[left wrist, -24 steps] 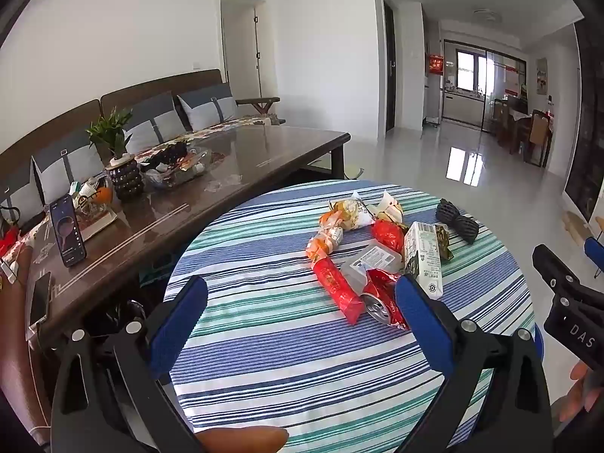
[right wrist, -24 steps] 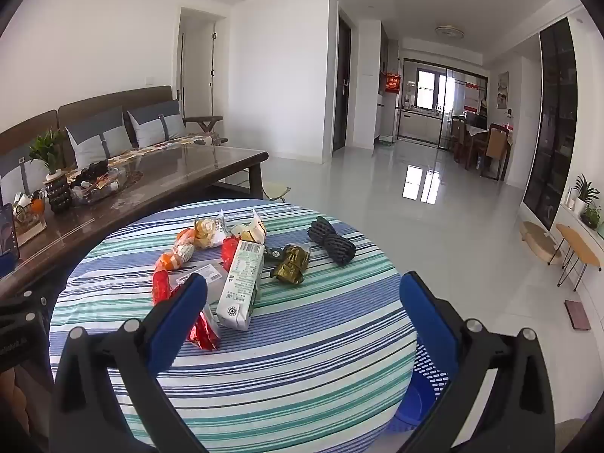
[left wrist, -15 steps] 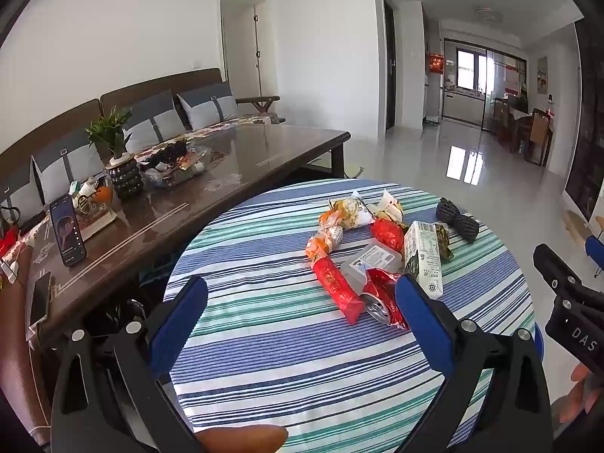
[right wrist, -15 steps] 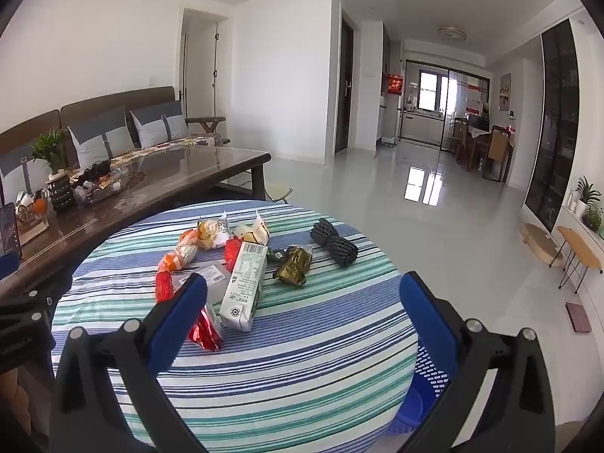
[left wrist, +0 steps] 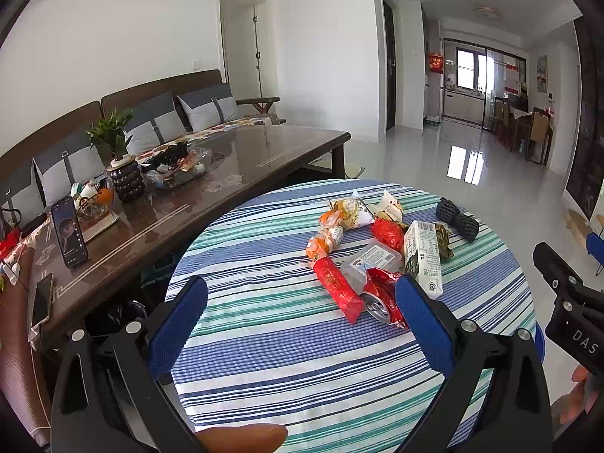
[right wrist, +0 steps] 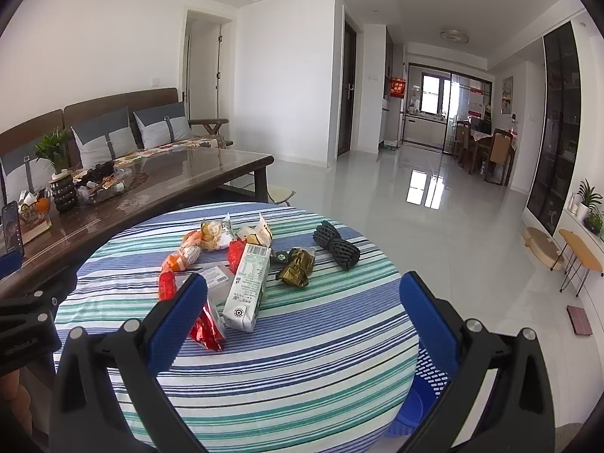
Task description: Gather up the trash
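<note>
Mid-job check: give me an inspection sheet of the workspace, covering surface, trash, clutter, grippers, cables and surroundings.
Surface: round table under a striped cloth.
Job's things: trash heaped mid-table: white carton, crushed red can, red wrapper, gold wrapper, black foam net; blue basket beside the table's right edge.
Clutter: nothing seen apart from the trash.
Grippers: left gripper and right gripper both open, empty, short of the pile.
Cables: nothing seen.
Surroundings: coffee table with a phone and potted plant; sofa behind.

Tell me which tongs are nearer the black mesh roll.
Right. The right tongs face the black mesh roll ahead; the left tongs sit farther off, with the roll far right.
</note>
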Action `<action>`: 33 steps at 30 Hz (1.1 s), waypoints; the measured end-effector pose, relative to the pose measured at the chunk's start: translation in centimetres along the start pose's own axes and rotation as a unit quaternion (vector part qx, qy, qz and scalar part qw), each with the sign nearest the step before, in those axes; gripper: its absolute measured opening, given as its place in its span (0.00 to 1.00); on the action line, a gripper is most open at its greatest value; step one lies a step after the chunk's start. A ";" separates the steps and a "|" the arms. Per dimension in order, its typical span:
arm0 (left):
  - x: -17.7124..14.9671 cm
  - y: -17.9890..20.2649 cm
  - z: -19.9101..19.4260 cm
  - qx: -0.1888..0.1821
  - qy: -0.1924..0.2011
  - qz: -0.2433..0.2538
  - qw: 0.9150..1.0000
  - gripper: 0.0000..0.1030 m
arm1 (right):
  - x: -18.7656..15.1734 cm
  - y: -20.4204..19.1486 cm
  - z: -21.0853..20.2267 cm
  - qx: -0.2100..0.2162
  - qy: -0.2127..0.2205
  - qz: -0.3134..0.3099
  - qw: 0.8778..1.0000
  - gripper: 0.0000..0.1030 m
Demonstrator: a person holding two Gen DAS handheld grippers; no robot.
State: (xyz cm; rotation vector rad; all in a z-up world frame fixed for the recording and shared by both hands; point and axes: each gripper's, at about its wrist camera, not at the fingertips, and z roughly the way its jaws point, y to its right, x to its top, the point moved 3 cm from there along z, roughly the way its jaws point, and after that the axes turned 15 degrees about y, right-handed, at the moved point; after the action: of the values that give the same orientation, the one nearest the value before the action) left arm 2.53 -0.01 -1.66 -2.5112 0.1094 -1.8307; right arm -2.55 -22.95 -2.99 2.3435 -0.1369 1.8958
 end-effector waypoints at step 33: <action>0.1 0.1 -0.5 0.001 0.004 0.004 1.000 0.96 | 0.4 0.3 -1.0 0.003 0.009 0.002 1.000 0.95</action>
State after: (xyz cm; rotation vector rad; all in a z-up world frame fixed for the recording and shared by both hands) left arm 2.13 -0.14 -1.40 -2.4988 0.1160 -1.8362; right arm -3.49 -23.11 -2.34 2.3302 -0.1330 1.9222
